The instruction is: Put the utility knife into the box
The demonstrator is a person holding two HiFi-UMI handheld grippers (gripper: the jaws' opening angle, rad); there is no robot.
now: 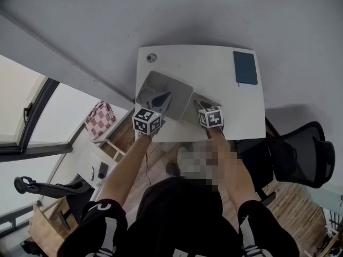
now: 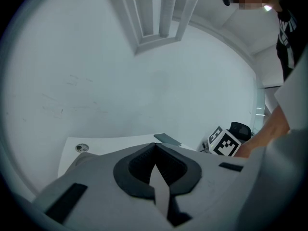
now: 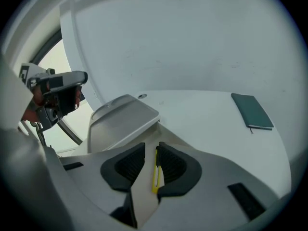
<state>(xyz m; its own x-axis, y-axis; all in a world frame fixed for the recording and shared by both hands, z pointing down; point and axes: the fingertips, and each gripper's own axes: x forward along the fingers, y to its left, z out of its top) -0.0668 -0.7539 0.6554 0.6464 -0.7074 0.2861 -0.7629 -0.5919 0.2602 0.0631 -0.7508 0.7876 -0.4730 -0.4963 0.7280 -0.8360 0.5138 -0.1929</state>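
R gripper (image 3: 147, 162) view, nearest: utility knife (image 3: 156, 172), a slim yellow strip, sits between the ribbed black pads and hugs the R pad. A sliver of gap shows on the L-pad side, so the jaws are a bit apart, not clamped. The knife's long axis runs along the jaws, near-to-far; can't tell which end is the blade. A pale flat surface lies under it, where head view puts the box (image 1: 188, 115) base; contact w/ the floor is unclear. Head view doesn't show the knife at all, only the R gripper (image 1: 197, 105) tip over the base. L gripper (image 2: 155, 162) view: pads pressed together on a thin pale-grey sheet edge. Head view puts the L gripper (image 1: 161, 98) at the near edge of the lid (image 1: 171, 87), a smooth grey tray shape w/ rounded corners, tilted up at the box's left. Farther back on the white table (image 1: 214, 68): a small round disc (image 1: 152, 58) at far L and a dark teal notebook (image 1: 245, 67) at far R, both well apart from the box.
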